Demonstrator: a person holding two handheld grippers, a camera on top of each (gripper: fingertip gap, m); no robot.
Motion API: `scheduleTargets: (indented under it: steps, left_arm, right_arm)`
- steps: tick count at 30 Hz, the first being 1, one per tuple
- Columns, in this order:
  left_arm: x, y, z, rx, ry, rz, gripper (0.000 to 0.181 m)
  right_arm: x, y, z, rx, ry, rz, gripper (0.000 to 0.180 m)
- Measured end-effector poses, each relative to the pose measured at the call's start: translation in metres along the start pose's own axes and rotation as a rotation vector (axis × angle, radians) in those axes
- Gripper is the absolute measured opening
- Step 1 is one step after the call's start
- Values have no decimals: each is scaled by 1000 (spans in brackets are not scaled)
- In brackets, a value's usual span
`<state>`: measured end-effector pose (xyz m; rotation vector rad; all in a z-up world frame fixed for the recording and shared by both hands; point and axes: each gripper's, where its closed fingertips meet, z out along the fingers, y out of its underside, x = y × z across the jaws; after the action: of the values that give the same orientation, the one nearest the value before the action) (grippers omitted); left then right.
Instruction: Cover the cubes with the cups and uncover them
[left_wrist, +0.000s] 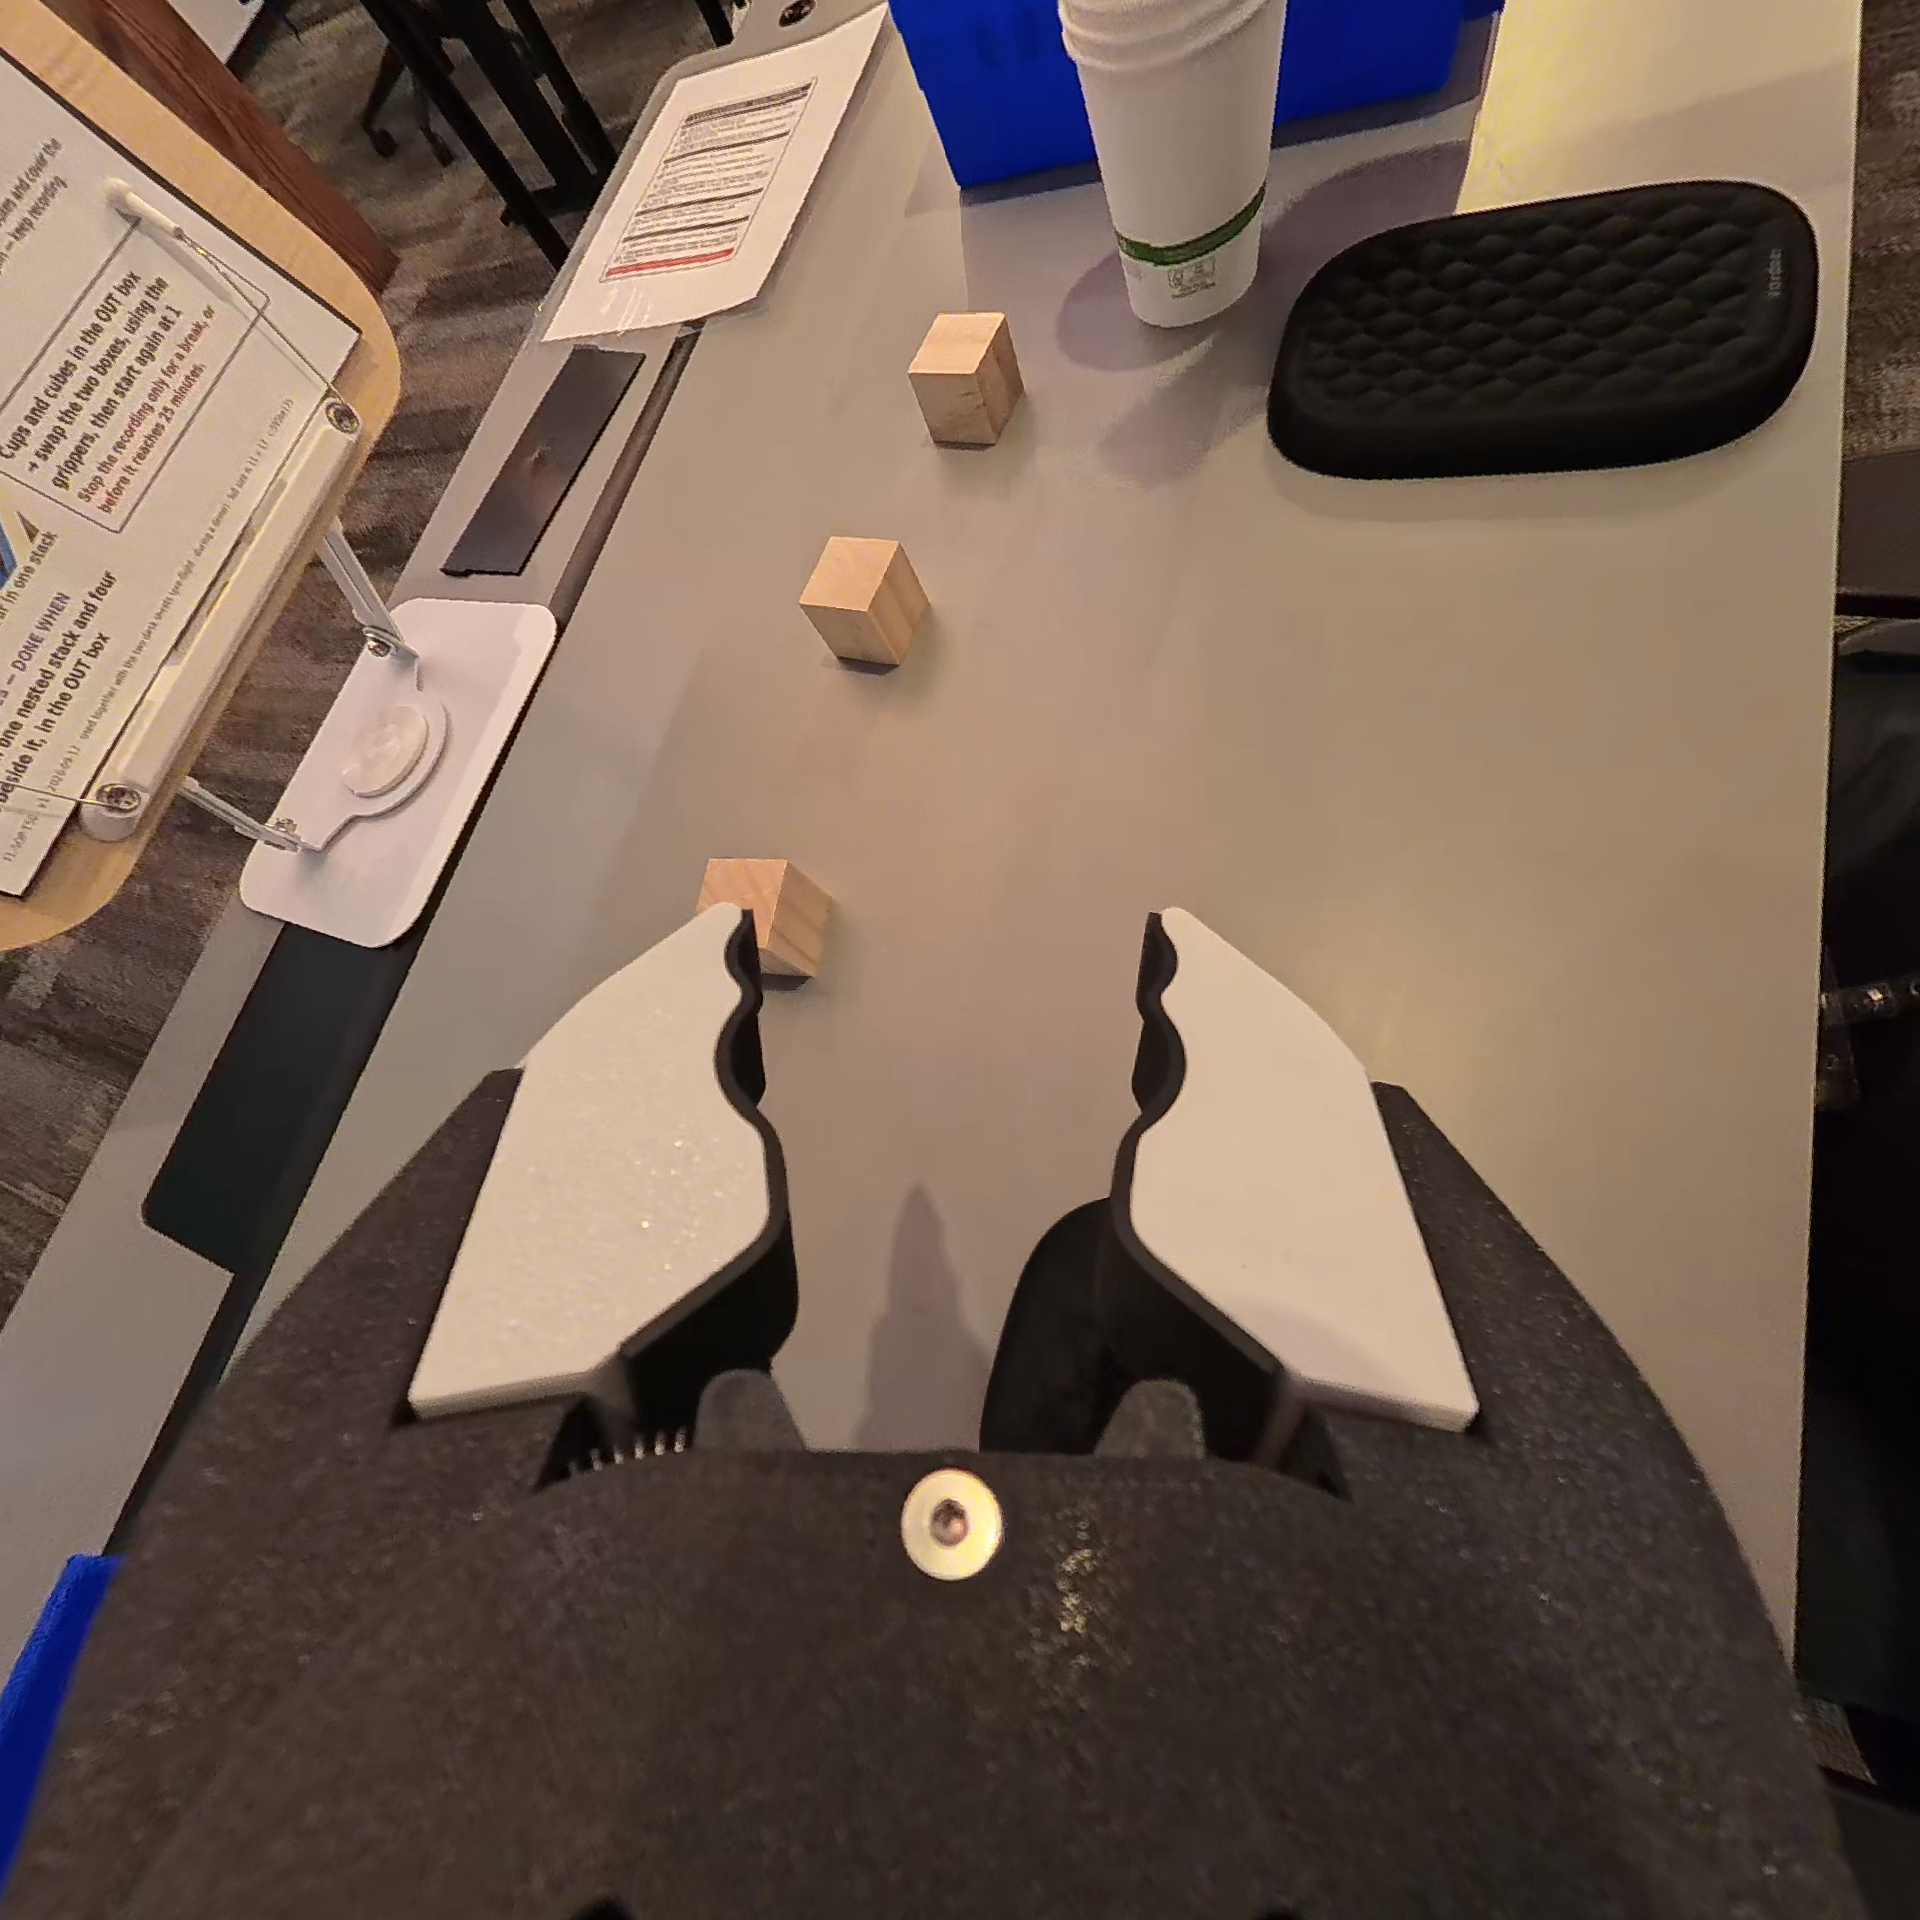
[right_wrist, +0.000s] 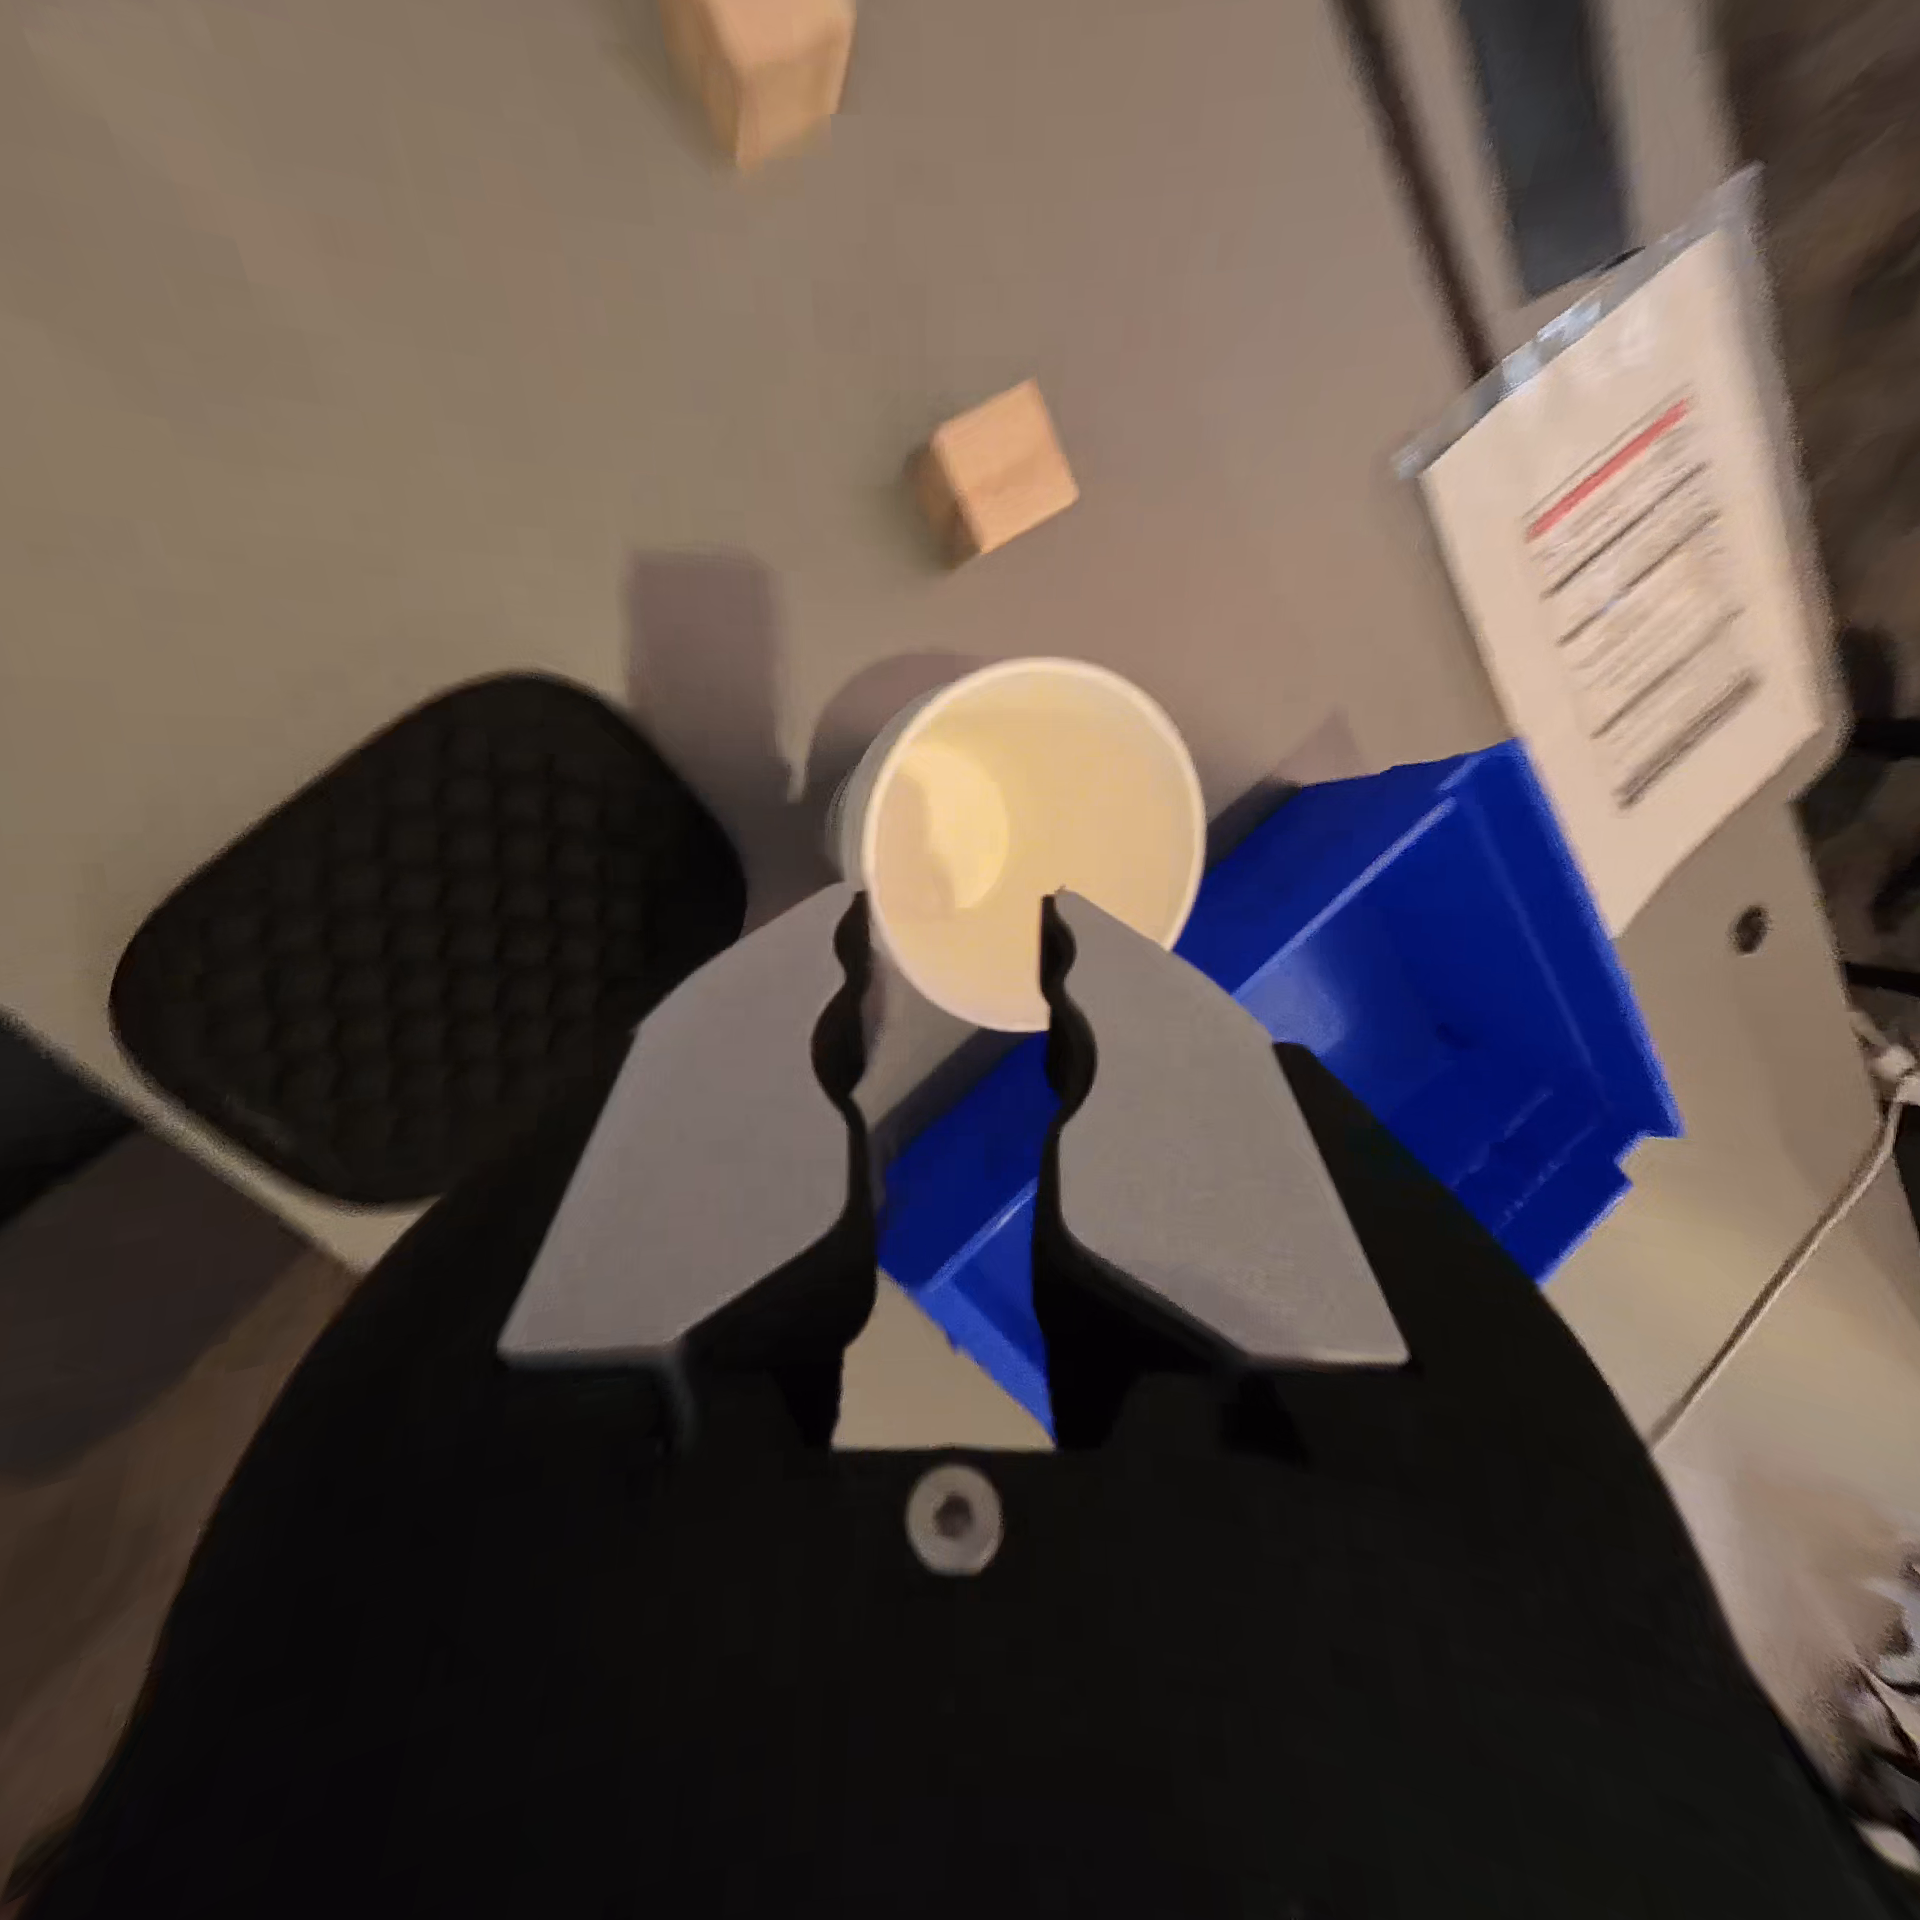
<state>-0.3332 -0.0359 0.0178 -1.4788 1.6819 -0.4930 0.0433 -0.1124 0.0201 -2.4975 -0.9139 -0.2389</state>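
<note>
Three cubes sitting uncovered along the table's left edge. Cup stack standing upright near the far edge, directly under right gripper, jaws parted, straddling its rim. Left gripper hanging open, empty, farther off.

The grey desk carries three wooden cubes in a line along its left edge. At the far edge stand a stack of white cups and a blue box. A black quilted pad lies by the right edge, a printed sheet at the far left corner.
</note>
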Motion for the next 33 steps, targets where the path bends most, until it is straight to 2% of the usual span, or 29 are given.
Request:
scheduleTargets:
  steps: [4,7,10,13,17,22,33]
  left_arm:
    - [4,0,-3,25,-6,-1,69]
    - [9,-3,-3,41,0,1,68]
    - [14,-6,-2,48,7,12,68]
    - [18,-11,-1,57,11,24,68]
    - [24,-14,-4,68,9,33,68]
    - [28,-13,-10,70,3,38,68]
    - [32,-7,-13,77,4,26,67]
  right_arm:
    - [2,4,-22,369,223,188,56]
    - [-8,19,-14,578,323,353,79]
    - [-21,27,13,674,297,491,97]
    - [-22,29,42,688,270,608,113]
    - [-12,23,62,744,253,703,113]
    - [-3,26,88,684,275,711,113]
    - [16,21,102,773,346,668,101]
